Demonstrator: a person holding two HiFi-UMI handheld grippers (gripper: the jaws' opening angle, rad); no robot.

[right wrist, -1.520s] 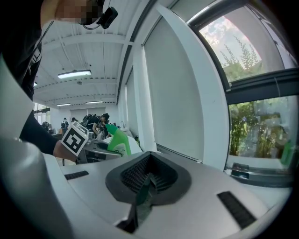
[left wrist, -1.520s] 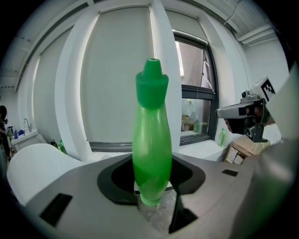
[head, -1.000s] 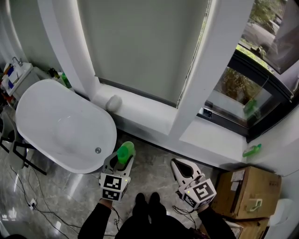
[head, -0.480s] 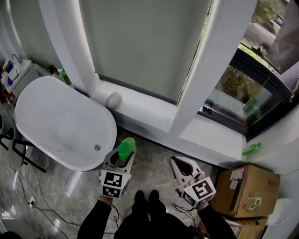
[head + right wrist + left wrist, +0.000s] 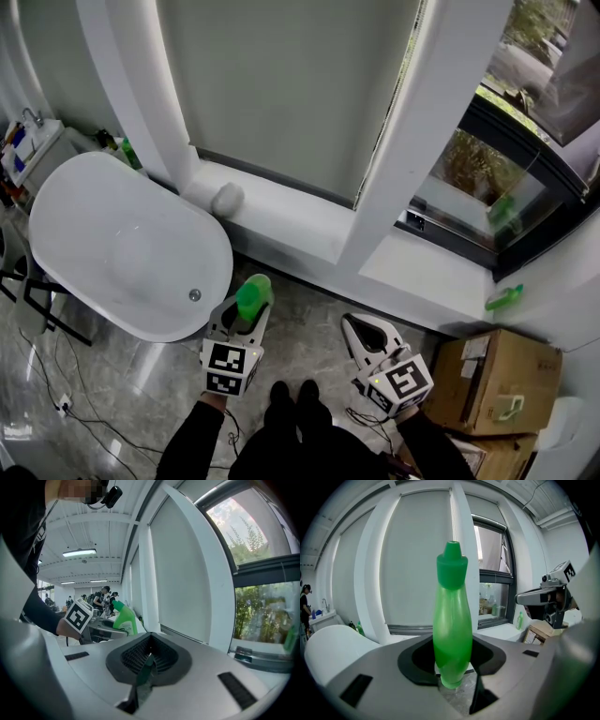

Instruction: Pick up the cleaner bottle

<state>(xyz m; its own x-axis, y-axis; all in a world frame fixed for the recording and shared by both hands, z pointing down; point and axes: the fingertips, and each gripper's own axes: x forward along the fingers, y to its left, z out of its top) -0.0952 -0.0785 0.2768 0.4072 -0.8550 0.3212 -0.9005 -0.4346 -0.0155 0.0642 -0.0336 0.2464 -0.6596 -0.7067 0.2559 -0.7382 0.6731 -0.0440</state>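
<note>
Left tool [image 5: 246,319] grips the green cleaner bottle [image 5: 252,298] near its base; the bottle stands upright between the jaws, cap up. Right tool [image 5: 356,330], well apart to its right, has jaws pressed together, nothing between. Bathtub [image 5: 56,202] lies left of the left tool.

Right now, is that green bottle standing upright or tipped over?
Upright: the cleaner bottle stands cap-up, gripped between the fingers of the left gripper.
</note>
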